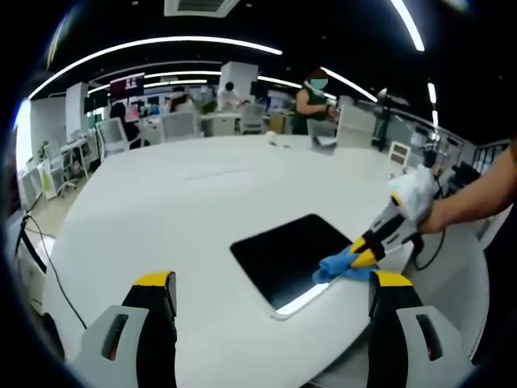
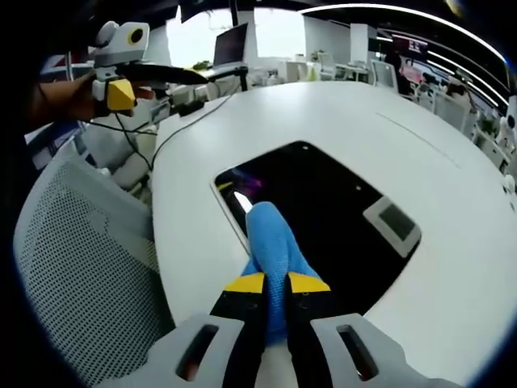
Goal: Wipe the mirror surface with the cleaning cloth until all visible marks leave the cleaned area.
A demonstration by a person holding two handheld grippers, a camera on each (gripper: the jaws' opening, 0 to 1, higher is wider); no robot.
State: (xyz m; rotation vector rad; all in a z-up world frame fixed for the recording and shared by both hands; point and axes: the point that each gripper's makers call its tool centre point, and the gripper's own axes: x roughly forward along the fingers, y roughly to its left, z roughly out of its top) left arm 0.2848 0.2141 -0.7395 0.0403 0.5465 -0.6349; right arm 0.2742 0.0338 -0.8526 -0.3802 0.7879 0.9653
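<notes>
Right tool (image 2: 275,284) pinching blue cloth (image 2: 271,242), jaws pressed onto it; cloth tip resting on mirror (image 2: 323,210) at near edge. Mirror lies flat on desk (image 2: 339,121) near desk edge, dark glass stretching forward and right of cloth; most of it ahead of tool. Left tool (image 1: 271,291) spread, empty, hovering over desk, farther from mirror (image 1: 295,250). Mesh chair (image 2: 81,267) beside desk.

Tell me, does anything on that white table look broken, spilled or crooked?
Nothing stands out. The mirror lies flat near the edge of the white table, unbroken. The right claw presses the blue cloth onto it. The left claw is open.
</notes>
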